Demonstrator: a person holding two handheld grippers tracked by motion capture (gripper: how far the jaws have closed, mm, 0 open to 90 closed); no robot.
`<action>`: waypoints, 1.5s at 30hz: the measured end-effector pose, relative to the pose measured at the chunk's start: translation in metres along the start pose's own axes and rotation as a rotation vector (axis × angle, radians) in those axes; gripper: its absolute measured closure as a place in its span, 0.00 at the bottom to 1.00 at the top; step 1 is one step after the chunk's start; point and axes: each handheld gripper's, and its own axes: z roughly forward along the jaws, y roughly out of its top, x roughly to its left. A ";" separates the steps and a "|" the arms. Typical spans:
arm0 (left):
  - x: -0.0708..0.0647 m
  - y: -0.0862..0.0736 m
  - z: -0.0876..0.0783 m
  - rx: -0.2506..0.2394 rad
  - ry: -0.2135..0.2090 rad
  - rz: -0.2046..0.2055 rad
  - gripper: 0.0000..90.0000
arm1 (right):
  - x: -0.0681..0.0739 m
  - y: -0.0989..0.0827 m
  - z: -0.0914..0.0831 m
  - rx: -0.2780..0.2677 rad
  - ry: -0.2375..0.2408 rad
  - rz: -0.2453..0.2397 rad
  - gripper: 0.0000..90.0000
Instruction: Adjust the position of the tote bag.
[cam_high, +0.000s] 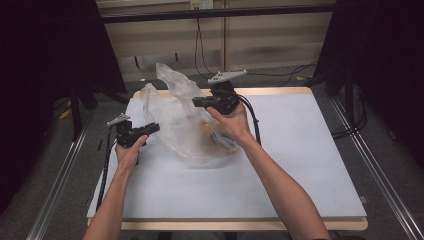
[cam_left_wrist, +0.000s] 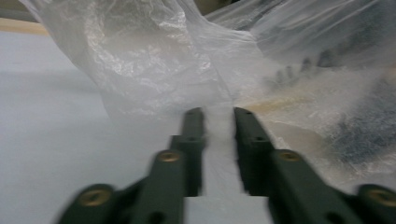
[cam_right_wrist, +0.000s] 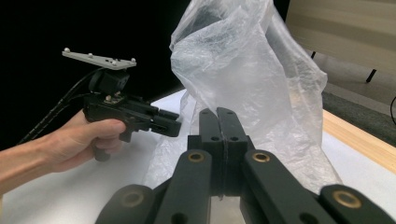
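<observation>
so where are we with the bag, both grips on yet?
Done: the right gripper is shut on the bag, pinching its film near the upper edge. In hand: the left gripper has its jaws nearly closed around a fold of film at the bag's side; firm pinch can't be confirmed. Left: whatever handling follows. The bag rests on the table, crumpled, with items dimly visible inside.

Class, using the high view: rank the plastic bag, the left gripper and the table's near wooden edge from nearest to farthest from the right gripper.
1. Plastic bag: right at the right gripper, under and beside it.
2. Left gripper: across the bag, toward the table's left side.
3. Near wooden edge: farthest, at the table's front by the person's elbows.
</observation>
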 end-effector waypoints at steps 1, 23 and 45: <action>-0.002 -0.001 0.001 0.014 -0.016 0.004 1.00 | 0.000 -0.001 -0.002 0.000 0.002 -0.001 1.00; -0.052 0.000 -0.044 -0.010 -0.086 0.154 1.00 | -0.015 -0.031 -0.067 -0.097 -0.005 0.061 1.00; -0.083 -0.018 -0.074 0.023 -0.159 0.234 1.00 | -0.008 -0.065 -0.115 -0.140 -0.009 0.074 1.00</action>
